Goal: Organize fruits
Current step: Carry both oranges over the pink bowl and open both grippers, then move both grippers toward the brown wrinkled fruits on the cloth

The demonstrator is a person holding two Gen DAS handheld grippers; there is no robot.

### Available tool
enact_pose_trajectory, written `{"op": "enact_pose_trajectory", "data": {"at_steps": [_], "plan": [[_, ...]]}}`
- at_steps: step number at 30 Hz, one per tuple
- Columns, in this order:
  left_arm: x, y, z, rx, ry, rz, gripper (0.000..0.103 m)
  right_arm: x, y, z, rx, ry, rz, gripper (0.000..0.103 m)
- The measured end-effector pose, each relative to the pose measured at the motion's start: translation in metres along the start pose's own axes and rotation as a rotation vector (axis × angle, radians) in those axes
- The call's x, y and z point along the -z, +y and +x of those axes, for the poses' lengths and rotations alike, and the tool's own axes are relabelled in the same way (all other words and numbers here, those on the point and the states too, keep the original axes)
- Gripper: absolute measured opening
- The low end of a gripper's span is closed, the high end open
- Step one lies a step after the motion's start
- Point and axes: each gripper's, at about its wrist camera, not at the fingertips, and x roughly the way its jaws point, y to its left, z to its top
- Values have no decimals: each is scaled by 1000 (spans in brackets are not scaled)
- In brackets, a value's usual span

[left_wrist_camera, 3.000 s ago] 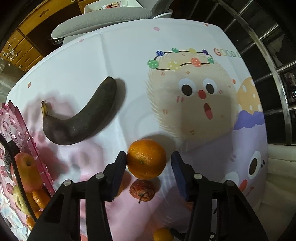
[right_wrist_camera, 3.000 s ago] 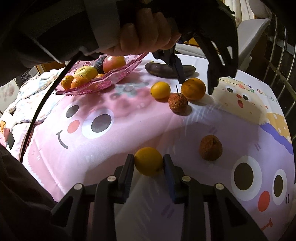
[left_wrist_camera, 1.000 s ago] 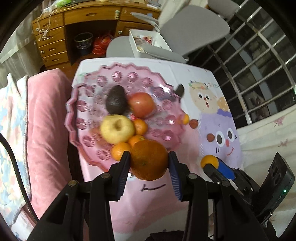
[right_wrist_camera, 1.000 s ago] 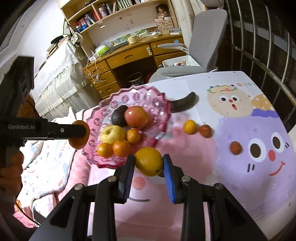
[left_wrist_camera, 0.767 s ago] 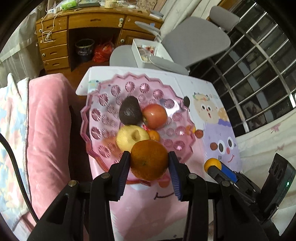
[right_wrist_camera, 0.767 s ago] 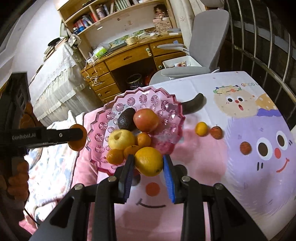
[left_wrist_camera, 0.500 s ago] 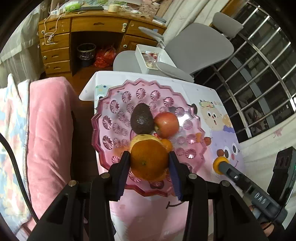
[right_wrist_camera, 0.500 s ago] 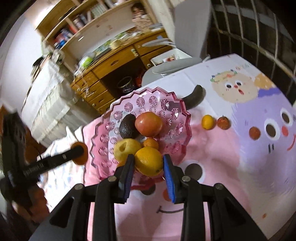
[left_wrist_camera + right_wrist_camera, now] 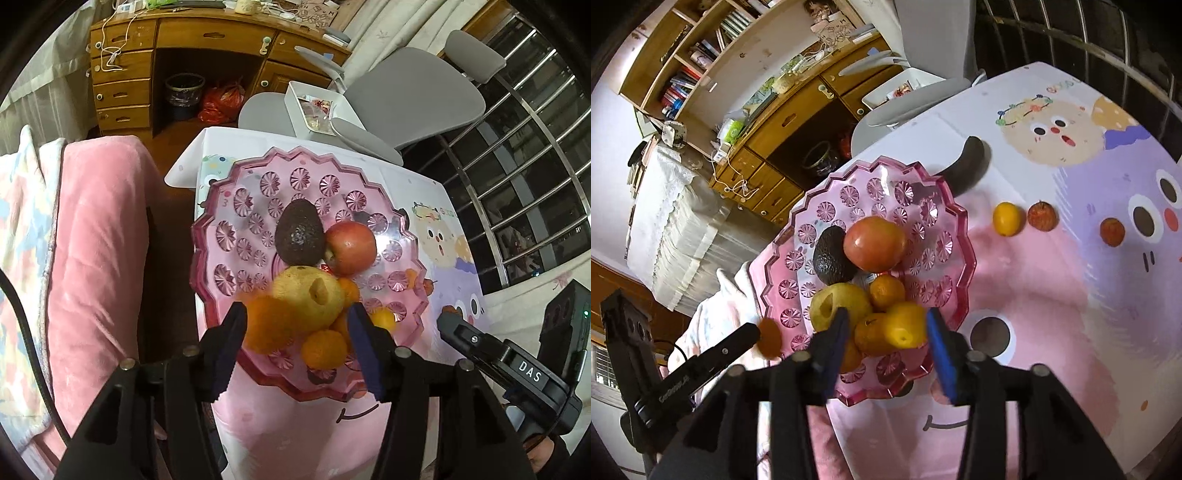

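Orange fruit (image 9: 267, 325) and yellow-orange fruit (image 9: 905, 326) drop from wide-open left gripper (image 9: 295, 332) and right gripper (image 9: 884, 338); both hold nothing. They might bounce off the crowded pink glass scalloped plate (image 9: 945, 236).

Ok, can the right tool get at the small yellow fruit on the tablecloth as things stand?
Probably yes: the right tool is open over the pink plate, and the yellow fruit lies uncovered on cloth beside it. The reddish fruit nearby may crowd one finger.
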Motion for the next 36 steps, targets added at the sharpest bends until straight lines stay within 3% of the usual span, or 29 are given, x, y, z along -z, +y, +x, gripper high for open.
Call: {"op": "enact_pose_trajectory", "data": {"at_steps": [12, 21, 25, 36], "plan": [[36, -43, -6, -35, -7, -41, 56, 3, -45, -11, -58, 73, 18, 49], [85, -105, -7, -73, -23, -138, 56, -7, -103, -32, -70, 170, -56, 49], [103, -136, -4, -54, -44, -158, 56, -15, -132, -39, -64, 202, -75, 49], [109, -212, 22, -70, -35, -117, 56, -39, -194, -55, -13, 219, -99, 49]]}}
